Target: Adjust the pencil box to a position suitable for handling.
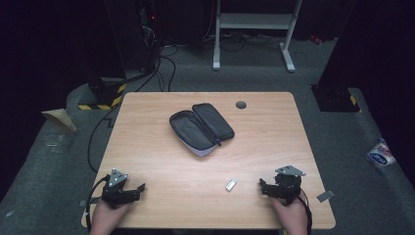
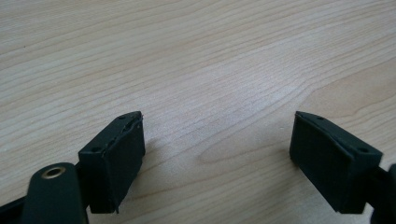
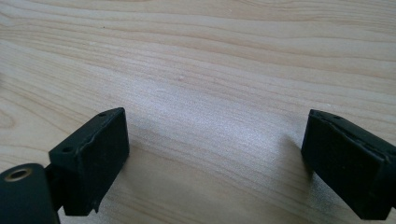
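While jaws spread, case [image 1: 201, 128] unzipped.

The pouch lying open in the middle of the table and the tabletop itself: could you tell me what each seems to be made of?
The pouch looks like dark matte woven fabric: soft folded halves, a zip edge, no shine. The tabletop shows pale wood grain with a smooth, slightly glossy finish, likely laminate or veneer; the pictures cannot tell which.
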`<state>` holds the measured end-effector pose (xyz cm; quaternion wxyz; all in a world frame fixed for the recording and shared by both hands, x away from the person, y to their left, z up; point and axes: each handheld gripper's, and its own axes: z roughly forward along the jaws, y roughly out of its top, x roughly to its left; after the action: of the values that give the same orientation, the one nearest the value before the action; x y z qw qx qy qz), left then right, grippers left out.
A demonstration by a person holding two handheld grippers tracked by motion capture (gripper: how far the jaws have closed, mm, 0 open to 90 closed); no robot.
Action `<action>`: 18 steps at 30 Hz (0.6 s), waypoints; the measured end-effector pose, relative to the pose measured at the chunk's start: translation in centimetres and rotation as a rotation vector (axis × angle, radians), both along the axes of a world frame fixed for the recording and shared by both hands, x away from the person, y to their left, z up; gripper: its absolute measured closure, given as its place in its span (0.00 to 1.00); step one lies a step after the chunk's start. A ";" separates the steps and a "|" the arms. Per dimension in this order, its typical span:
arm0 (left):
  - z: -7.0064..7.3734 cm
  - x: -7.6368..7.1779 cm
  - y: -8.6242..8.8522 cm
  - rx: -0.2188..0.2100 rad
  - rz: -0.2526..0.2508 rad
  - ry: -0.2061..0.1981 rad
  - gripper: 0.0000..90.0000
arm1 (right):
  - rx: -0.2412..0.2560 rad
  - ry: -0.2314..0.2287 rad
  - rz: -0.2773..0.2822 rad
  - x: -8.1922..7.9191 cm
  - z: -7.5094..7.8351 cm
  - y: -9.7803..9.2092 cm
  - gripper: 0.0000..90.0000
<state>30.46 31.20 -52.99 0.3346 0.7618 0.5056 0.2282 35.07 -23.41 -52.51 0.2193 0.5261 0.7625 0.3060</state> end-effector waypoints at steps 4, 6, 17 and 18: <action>0.0 0.2 -0.1 -0.006 -0.003 0.003 0.20 | 0.000 0.000 -0.001 0.0 0.0 0.0 0.08; 0.0 0.2 0.0 -0.006 -0.005 0.003 0.20 | 0.000 0.000 0.000 0.0 0.0 0.0 0.08; 0.0 -0.1 -0.2 -0.001 -0.015 -0.003 0.21 | 0.001 -0.001 0.007 0.0 0.0 0.0 0.09; 0.0 -0.2 -0.2 0.002 -0.011 -0.004 0.21 | 0.003 0.001 0.005 0.0 0.0 0.0 0.09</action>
<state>30.24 31.02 -53.00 0.3361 0.7644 0.5006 0.2283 35.05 -23.40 -52.50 0.2174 0.5246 0.7636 0.3073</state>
